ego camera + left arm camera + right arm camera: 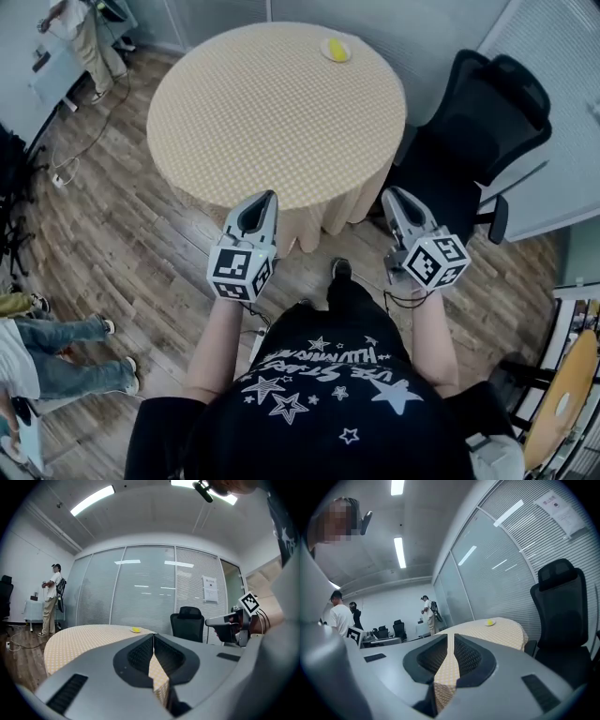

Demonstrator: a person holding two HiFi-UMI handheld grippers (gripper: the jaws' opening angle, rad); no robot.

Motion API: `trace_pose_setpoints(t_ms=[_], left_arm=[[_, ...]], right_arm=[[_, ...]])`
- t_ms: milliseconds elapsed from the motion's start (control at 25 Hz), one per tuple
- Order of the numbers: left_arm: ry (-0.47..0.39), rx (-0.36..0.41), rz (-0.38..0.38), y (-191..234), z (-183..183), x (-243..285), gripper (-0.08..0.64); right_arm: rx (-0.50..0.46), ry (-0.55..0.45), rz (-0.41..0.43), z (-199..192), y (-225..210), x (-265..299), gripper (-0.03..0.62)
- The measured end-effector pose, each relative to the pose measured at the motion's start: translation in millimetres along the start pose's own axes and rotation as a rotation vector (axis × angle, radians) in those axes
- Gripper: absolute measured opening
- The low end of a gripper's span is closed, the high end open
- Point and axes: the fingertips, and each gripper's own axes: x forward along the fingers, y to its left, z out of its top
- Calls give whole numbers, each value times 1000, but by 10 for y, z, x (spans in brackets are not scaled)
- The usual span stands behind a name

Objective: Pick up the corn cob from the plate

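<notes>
My left claw (271, 195) is clenched on nothing, just before the near edge of the round tabletop (272, 103). The corn cob (336, 48) lies on its plate (346, 56) at the far edge, ahead across the whole cloth and a little to the right. It is too small for me to tell its long axis. My right claw (390, 193) is also clenched and empty, and I judge it slightly nearer. The tabletop between is bare, but the black chair (487, 112) stands close on the right, so there is less room on that side.
</notes>
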Motion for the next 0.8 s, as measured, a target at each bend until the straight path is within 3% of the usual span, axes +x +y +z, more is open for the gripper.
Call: trace_pose_setpoints(t_ms=[400, 800], left_arm=[[4, -2, 110, 535, 35, 403, 9], [33, -33, 240, 1205, 107, 1395, 9]], right_arm=[[5, 13, 38, 108, -530, 902, 55], [25, 70, 38, 428, -1549, 2279, 55]])
